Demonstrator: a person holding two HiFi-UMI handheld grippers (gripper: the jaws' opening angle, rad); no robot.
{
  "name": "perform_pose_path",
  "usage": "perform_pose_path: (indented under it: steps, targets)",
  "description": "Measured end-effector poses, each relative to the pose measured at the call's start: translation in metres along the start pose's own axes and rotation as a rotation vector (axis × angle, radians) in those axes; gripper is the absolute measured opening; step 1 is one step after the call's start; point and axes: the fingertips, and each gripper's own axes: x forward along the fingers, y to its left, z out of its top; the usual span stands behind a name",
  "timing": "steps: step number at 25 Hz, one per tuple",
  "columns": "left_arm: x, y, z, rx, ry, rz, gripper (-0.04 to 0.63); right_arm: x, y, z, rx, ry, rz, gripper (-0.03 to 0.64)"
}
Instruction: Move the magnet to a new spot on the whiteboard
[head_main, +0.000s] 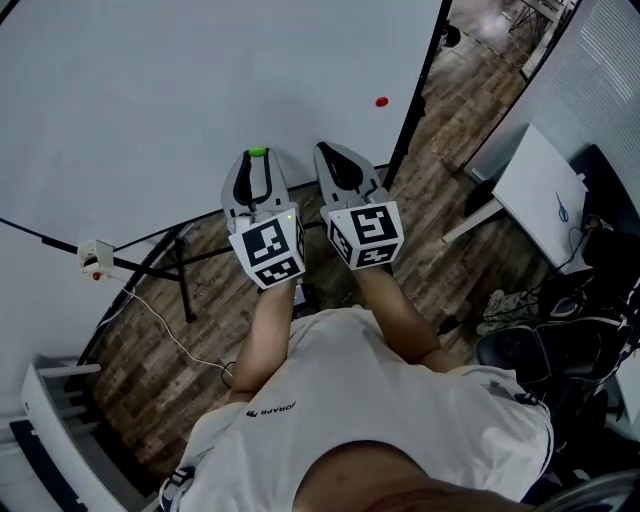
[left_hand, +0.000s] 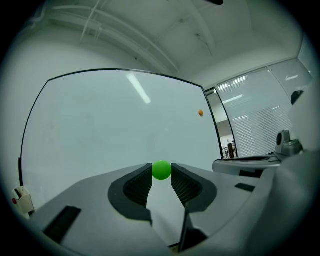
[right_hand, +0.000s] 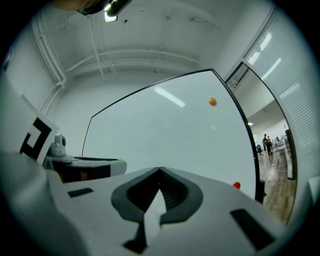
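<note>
The green magnet (head_main: 257, 152) is gripped between the jaw tips of the left hand-held gripper (left_hand: 161, 172), with the ribbed pads pressed on it from both sides. In the head view it is seen at 12 o'clock of that gripper's marker cube (head_main: 268, 250), over the lower part of the whiteboard (head_main: 150, 100). The jaws are pointed at the board face, presumably so that the magnet can be set flat on a new spot. Whether the magnet is touching the board or is held just off it cannot be told from any view.

The right hand-held gripper (right_hand: 159, 172) is held just beside the left one, at its 3 o'clock. Its jaws are closed on each other and nothing is seen between them. It is judged to be kept idle, since one gripper is enough for this task.

A red magnet (head_main: 381, 101) is seen on the board at about 1 o'clock of the green one, well apart, near the board's right frame. An orange magnet (right_hand: 212, 101) is seen higher up in both gripper views only, since the top of the board is cut off in the head view. A small white fitting (head_main: 93, 258) at 8 o'clock, by the board's lower edge, cannot be identified.
</note>
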Motion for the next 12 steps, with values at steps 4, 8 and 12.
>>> perform_pose_path:
  steps: [4,8,12]
  targets:
    - [-0.0033,-0.0046,0.0004,0.003,-0.007,-0.006,0.118,-0.0029,-0.0014,0.0003,-0.001,0.0,-0.001,0.014]
    - [-0.0083,-0.0084,-0.001,0.009,-0.012,-0.008,0.118,-0.0064,-0.0006,0.0,-0.004,-0.002,-0.002,0.014]
    - [-0.0074,-0.0099,-0.0012,0.017,-0.017,-0.012,0.118,-0.0032,-0.0024,0.0018,-0.003,-0.002,-0.002,0.012]
